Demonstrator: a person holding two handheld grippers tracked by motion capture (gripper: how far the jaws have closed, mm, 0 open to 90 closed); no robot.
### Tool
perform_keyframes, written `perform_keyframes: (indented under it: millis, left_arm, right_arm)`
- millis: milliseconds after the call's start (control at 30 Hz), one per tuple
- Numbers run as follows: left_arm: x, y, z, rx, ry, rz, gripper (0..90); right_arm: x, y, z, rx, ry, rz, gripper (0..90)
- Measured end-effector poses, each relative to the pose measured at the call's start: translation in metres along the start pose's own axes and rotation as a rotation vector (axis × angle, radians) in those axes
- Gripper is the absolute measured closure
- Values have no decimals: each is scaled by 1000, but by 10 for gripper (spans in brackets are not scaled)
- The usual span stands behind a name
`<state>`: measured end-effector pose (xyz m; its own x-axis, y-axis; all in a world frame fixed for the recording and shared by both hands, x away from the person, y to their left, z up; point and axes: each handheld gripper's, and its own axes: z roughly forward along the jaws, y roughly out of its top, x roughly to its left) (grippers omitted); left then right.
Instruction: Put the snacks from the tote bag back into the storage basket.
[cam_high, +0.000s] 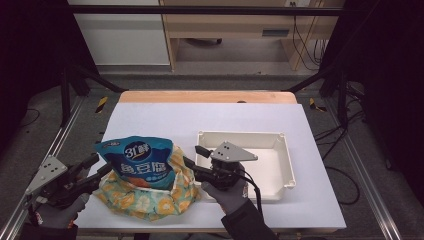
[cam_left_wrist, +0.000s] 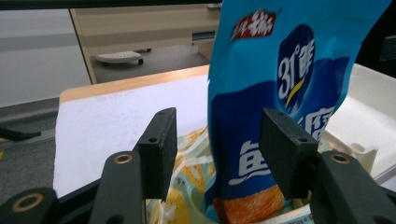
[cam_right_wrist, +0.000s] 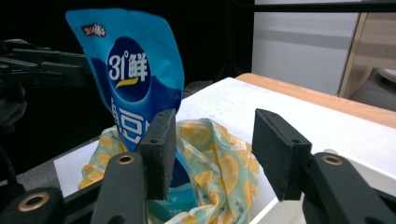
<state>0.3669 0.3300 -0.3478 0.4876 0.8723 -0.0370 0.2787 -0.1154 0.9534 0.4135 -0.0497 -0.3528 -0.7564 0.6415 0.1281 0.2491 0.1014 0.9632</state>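
Observation:
A blue snack pouch (cam_high: 140, 162) stands upright inside a lemon-print fabric bag (cam_high: 145, 202) at the front left of the white table. My left gripper (cam_high: 100, 167) is at the bag's left side, jaws open. In the left gripper view, the pouch (cam_left_wrist: 280, 70) stands between the jaws of this gripper (cam_left_wrist: 217, 121), close to the right pad and apart from the left one. My right gripper (cam_high: 192, 157) is at the bag's right side, also open. In the right gripper view, the bag's fabric rim (cam_right_wrist: 210, 158) and the pouch (cam_right_wrist: 130, 70) lie beyond its spread jaws (cam_right_wrist: 215, 121).
A shallow white tray (cam_high: 240, 134) lies just right of the bag, under and behind my right gripper. The white table top (cam_high: 200, 117) stretches bare toward a wooden far edge (cam_high: 205, 96). Dark frame posts and cables stand beyond the table's sides.

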Motion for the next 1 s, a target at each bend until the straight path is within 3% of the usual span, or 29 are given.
perform_keyframes:
  millis: [400, 733, 1000]
  left_arm:
    - [-7, 15, 4, -33, -2, 15, 486]
    - [-4, 18, 10, -24, 7, 8, 621]
    - [-2, 18, 12, -28, 9, -5, 690]
  right_arm:
    - [6, 18, 8, -27, 30, -16, 537]
    - [12, 23, 35, 5, 52, -13, 602]
    - [14, 22, 44, 22, 54, -15, 653]
